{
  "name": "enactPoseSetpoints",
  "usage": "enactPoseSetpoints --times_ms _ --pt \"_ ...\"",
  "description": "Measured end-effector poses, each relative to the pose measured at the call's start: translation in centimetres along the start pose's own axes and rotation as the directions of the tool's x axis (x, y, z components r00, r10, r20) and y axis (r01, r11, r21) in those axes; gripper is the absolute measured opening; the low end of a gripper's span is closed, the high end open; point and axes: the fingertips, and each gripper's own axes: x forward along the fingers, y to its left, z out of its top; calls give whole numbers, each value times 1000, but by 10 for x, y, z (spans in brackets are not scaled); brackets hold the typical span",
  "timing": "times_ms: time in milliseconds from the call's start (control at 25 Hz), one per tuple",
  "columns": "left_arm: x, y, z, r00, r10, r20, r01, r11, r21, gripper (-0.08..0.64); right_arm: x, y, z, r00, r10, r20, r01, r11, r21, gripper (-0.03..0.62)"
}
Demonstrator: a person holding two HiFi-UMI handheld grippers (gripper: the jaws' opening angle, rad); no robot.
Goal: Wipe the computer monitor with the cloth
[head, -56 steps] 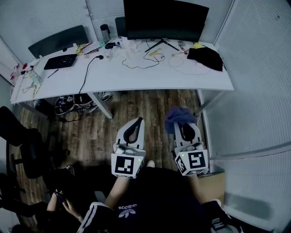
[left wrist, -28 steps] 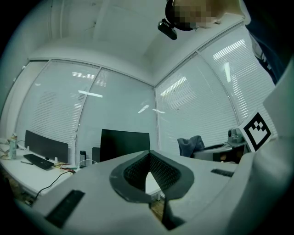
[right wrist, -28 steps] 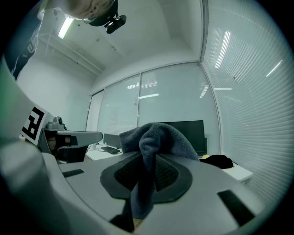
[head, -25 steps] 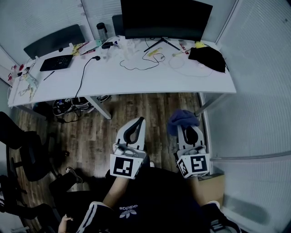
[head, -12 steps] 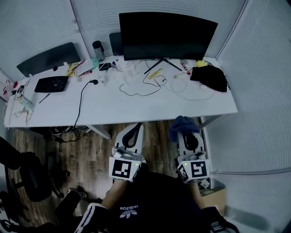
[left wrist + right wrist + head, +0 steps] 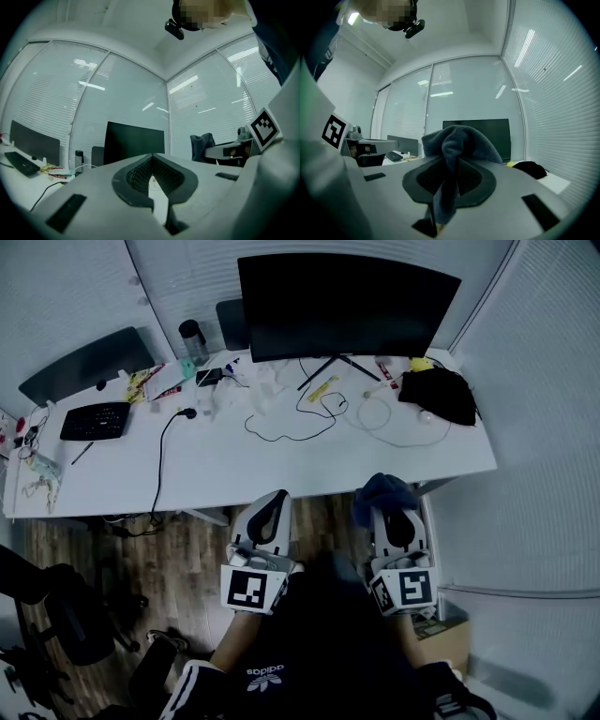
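While my right tongs pinch blue cloth, bunched over tips, my left tongs are pressed together, nothing between. Monitor upright at back of table, well apart from cloth.

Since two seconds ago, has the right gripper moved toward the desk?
Yes: the right gripper went forward; its cloth now meets the desk's front edge.

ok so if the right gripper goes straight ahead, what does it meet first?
Probably the monitor: the right gripper points at its screen, seemingly above the desk, with the held cloth leading. Depth unclear.
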Motion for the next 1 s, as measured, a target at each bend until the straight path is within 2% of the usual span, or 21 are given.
enactPoseSetpoints --times_ms 440,640,800,1000 --pt "54 34 -1 999 55 -1 -55 999 -1 5 75 -28 -5 999 31 -14 -31 999 18 49" --pt "97 53 0 996 93 -13 -93 996 12 5 128 -57 -9 996 55 -75 -53 998 23 49" --pt "142 68 7 988 155 -1 -155 988 14 5 176 -82 6 988 138 -64 -138 990 8 48" --pt "194 78 6 976 217 9 -217 976 28 5 224 -105 25 963 266 -43 -266 964 8 44"
